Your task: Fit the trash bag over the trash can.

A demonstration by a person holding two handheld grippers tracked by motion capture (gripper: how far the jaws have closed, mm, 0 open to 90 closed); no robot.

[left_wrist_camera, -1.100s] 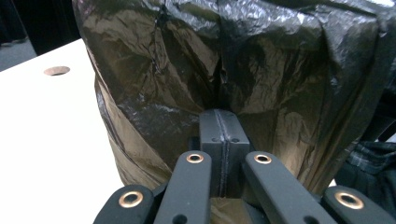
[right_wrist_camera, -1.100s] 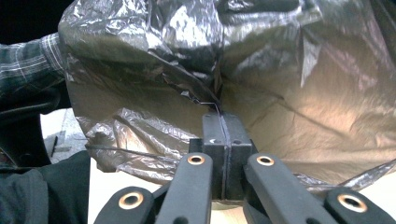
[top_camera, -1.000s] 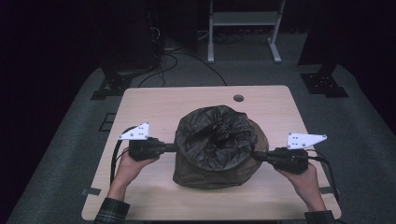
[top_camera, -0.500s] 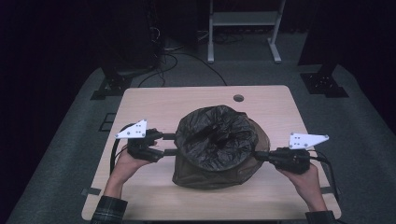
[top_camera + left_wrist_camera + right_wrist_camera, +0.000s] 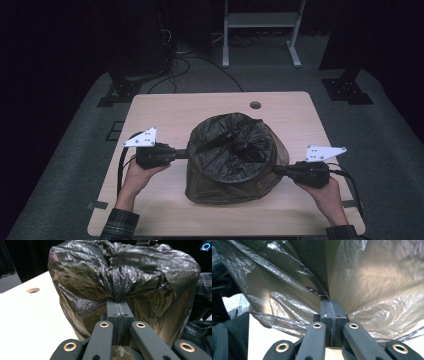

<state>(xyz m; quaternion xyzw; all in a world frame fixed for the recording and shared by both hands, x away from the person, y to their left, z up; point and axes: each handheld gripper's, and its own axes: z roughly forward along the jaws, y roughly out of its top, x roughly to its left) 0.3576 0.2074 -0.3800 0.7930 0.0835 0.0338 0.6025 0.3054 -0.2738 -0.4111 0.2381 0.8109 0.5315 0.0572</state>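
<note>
Pinching one black bag (image 5: 232, 155), two hand-held grippers (image 5: 186, 154), one table (image 5: 165, 112)

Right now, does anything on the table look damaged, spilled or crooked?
Nothing stands out. The black bag sits upright mid-table, crinkled but with no visible tear or spill. The left tongs and right tongs each pinch its plastic on opposite sides.

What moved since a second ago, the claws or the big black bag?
The left claw slid a little toward the person's left, tugging that side of the black bag outward. The right claw hardly moved. Both claws stayed shut on the plastic at opposite sides of the bag, nothing was let go, and the bag stayed in the middle of the table.
</note>
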